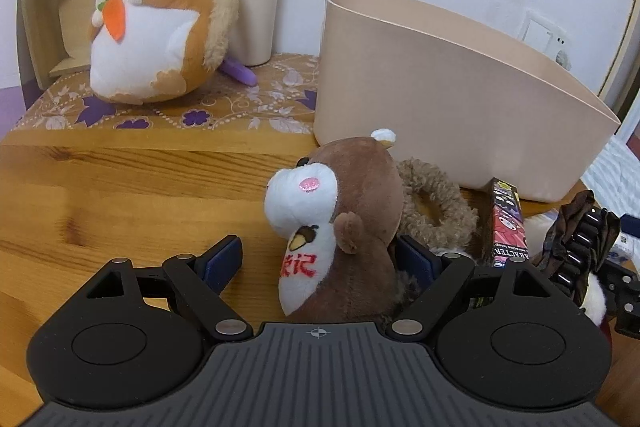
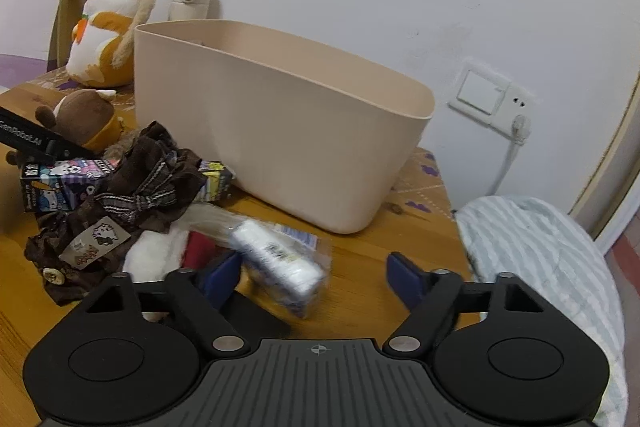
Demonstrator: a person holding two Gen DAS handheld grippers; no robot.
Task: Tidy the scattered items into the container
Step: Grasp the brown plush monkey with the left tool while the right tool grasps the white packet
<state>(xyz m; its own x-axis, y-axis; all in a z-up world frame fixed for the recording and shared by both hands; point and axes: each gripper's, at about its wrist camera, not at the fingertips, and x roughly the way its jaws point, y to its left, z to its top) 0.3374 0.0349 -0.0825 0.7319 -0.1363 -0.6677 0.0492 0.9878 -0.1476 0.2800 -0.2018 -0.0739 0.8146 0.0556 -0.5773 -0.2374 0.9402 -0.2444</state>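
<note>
The left hand-held gripper (image 1: 318, 257) straddles the brown plush (image 1: 340, 227), jaws wide; the right hand-held gripper (image 2: 312, 273) brackets the white packet (image 2: 280, 259), unpinched, bound for the container (image 2: 280, 123).

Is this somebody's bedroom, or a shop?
Probably a bedroom at home: plush toys like the orange hamster sit on a wooden table, striped bedding lies beside it, and a wall socket is nearby.

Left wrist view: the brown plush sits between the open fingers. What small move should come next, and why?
Probably close the left hand-held gripper on the brown plush toy. The toy already sits between the spread jaws, one pad beside its back and the other still clear of its front, and the beige container stands just behind it.
</note>
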